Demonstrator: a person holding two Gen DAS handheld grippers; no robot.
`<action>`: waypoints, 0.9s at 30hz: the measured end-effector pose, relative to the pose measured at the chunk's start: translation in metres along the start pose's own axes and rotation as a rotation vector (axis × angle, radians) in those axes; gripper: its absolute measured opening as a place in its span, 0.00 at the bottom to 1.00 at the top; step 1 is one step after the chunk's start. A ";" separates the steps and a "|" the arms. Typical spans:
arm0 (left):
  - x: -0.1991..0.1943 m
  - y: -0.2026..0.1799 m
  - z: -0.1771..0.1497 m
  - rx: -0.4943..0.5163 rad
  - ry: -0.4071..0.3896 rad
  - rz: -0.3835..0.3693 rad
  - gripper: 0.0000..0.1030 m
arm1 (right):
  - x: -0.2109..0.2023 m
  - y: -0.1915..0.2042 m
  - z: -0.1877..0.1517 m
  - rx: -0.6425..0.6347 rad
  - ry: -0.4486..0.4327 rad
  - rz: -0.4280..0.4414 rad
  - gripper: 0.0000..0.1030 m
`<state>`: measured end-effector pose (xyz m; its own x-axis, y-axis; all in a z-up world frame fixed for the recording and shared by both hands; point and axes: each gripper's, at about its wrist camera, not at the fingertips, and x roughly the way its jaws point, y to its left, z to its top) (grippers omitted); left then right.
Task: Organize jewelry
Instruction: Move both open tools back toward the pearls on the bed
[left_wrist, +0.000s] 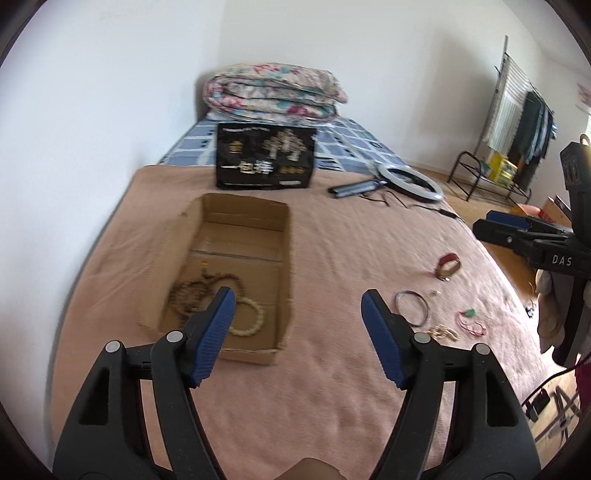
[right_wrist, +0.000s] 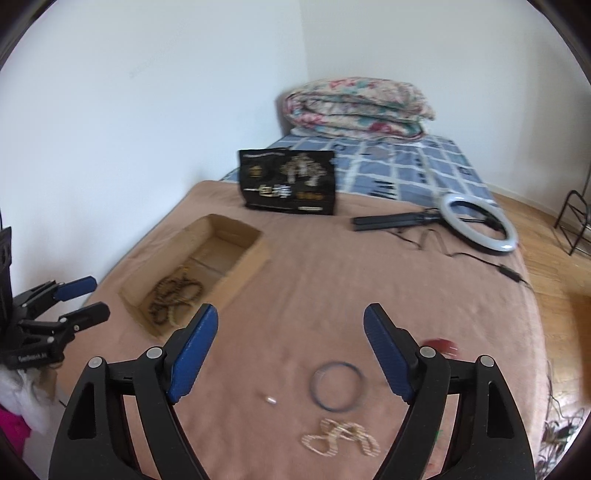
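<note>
An open cardboard box (left_wrist: 243, 225) lies on the pink blanket with a dark bead necklace (left_wrist: 192, 291) and a cream bead bracelet (left_wrist: 251, 317) inside. My left gripper (left_wrist: 297, 295) hovers open just right of the box, nothing between its blue pads. More pieces lie to the right: a thin bangle (left_wrist: 396, 304), a red leather bracelet (left_wrist: 448, 266), a cream chain (left_wrist: 443, 333) and a pink cord (left_wrist: 471, 321). In the right wrist view my right gripper (right_wrist: 291, 310) is open and empty above the bangle (right_wrist: 314, 384), the cream chain (right_wrist: 340, 437) and a small loose bead (right_wrist: 270, 399).
A black printed bag (left_wrist: 266, 157) stands behind the box. A ring light (left_wrist: 410, 181) with its cable lies at the back right, and a folded floral quilt (left_wrist: 273, 90) sits at the head of the bed. The wall runs along the left; the bed edge drops off on the right.
</note>
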<state>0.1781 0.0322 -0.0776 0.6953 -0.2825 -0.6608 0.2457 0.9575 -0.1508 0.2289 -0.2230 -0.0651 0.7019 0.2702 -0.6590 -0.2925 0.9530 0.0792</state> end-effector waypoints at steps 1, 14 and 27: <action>0.002 -0.006 -0.001 0.009 0.005 -0.008 0.71 | -0.005 -0.008 -0.004 0.001 -0.008 -0.019 0.79; 0.052 -0.067 -0.023 0.100 0.106 -0.088 0.71 | -0.033 -0.077 -0.062 0.011 0.011 -0.107 0.79; 0.105 -0.094 -0.054 0.175 0.217 -0.145 0.38 | 0.016 -0.070 -0.129 -0.032 0.181 0.030 0.79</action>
<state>0.1913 -0.0839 -0.1727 0.4885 -0.3782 -0.7863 0.4574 0.8784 -0.1383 0.1770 -0.3026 -0.1773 0.5648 0.2665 -0.7810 -0.3343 0.9392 0.0786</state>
